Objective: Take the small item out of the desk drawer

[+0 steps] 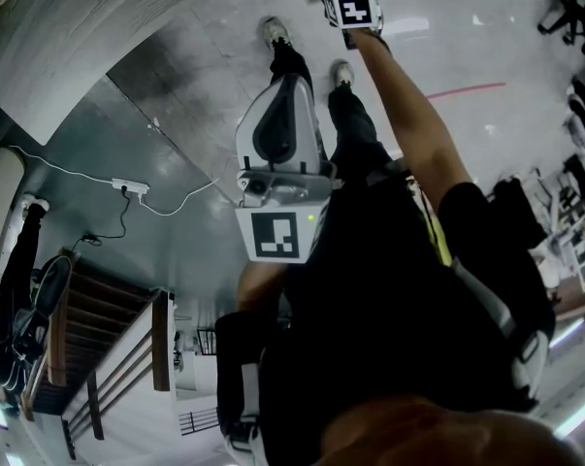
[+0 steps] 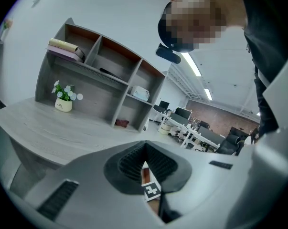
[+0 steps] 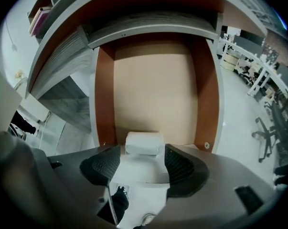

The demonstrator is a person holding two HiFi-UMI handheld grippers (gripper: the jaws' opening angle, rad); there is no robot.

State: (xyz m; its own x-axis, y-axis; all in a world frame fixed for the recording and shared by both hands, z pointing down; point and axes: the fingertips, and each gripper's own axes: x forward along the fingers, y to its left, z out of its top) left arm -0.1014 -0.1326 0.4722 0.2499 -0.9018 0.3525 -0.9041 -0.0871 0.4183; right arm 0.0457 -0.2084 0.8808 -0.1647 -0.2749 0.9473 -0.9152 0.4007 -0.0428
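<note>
Grip state: your right gripper points steeply down with its jaws wide apart. Nothing is pressed between the pads.
Item location: the small white item lies just beyond the jaw tips, in line with the gap. It rests on the floor of the drawer at the near end, midway between the brown side walls.
Item character: rounded corners and a plain, smooth skin. Judged light, perhaps slightly soft, not fragile. What it is cannot be told.
Hold point: take it across its two short ends, low on the body. Your opening looks wider than the item. Close gently, as a smooth skin may slip.
Access risk: the item sits close to the drawer's near edge, so a pad could catch there before reaching the floor.
Drawer: pulled out from under the desk; the visible floor is otherwise bare.
Left gripper: pad tips together, nothing held, facing across the desk top and taking no part.
</note>
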